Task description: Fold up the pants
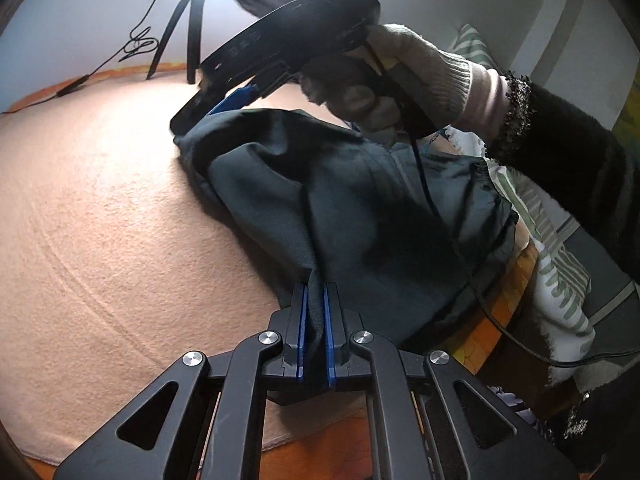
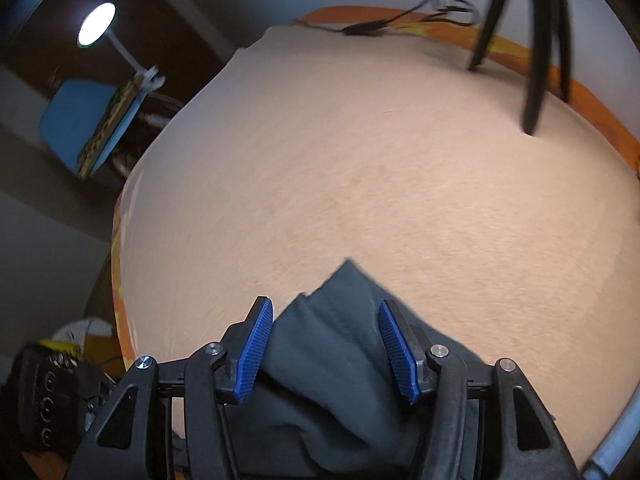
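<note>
Dark grey pants (image 1: 320, 200) lie bunched on a peach blanket (image 1: 100, 220). My left gripper (image 1: 315, 292) is shut on a fold of the pants near the table's front edge. In the left wrist view my right gripper (image 1: 192, 116), held by a gloved hand (image 1: 400, 76), sits at the far end of the pants. In the right wrist view my right gripper (image 2: 326, 312) is open, its blue pads (image 2: 256, 352) on either side of a corner of the pants (image 2: 320, 360), not pinching it.
A black tripod (image 1: 188, 28) and a cable (image 1: 136, 44) stand at the table's far edge; the tripod also shows in the right wrist view (image 2: 536, 40). The orange table edge (image 1: 508, 296) is at the right, with a striped cloth (image 1: 560, 280) beyond. A lamp (image 2: 96, 24) and a blue chair (image 2: 72, 120) stand off to the left.
</note>
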{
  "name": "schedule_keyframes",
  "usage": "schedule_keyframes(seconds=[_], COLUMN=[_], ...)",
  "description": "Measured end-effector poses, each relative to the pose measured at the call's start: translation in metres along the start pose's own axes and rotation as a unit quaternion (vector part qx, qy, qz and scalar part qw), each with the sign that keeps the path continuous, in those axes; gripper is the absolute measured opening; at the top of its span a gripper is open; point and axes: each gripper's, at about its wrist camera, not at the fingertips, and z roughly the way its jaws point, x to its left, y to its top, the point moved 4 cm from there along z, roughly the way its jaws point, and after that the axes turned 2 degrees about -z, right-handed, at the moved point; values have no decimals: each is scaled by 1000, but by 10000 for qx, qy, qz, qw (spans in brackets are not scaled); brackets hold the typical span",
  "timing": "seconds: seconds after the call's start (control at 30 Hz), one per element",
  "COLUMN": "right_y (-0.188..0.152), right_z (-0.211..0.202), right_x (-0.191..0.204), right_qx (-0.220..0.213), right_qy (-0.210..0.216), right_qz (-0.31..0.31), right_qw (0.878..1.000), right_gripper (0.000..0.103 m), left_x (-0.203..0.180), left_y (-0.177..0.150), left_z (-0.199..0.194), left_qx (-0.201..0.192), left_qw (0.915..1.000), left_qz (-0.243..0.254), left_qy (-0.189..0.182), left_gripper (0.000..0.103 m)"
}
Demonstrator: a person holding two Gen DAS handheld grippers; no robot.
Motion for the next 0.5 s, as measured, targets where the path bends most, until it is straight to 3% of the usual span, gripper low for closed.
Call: schedule_keyframes(seconds=[0.03, 0.1, 0.17, 0.33, 0.4, 0.47, 0.5], right_y=[-1, 1, 1, 10, 11, 11, 11], right_z=[2, 8, 2, -36, -34, -31, -31], right_x=[6, 13, 19, 10, 6, 3, 1], right_qx=[29, 93, -109, -972, -925, -859, -858], right_qy=[-145, -396, -604, -379, -456, -706, -789], right_qz=[-137, -252, -268, 515, 529, 545, 630], right_qw=[9998, 9989, 9978, 9932, 9933, 9923, 9912], right_gripper=[53, 13, 3, 0, 0, 5, 19], left_x=[-2, -7, -13, -27, -20, -5, 2], left_y=[0, -2, -3, -9, -11, -13, -15], left_z=[-1, -4, -9, -21, -21, -21, -21], left_qx=[3, 1, -20, -121, -108, -84, -37], left_qw=[10000, 10000, 9999, 9996, 9997, 9995, 9990], left_qz=[21, 57, 106, 247, 160, -204, -429], left_qy=[-4, -34, -66, -3, 160, 211, 155], left_gripper=[5, 5, 4, 4, 4, 4, 4])
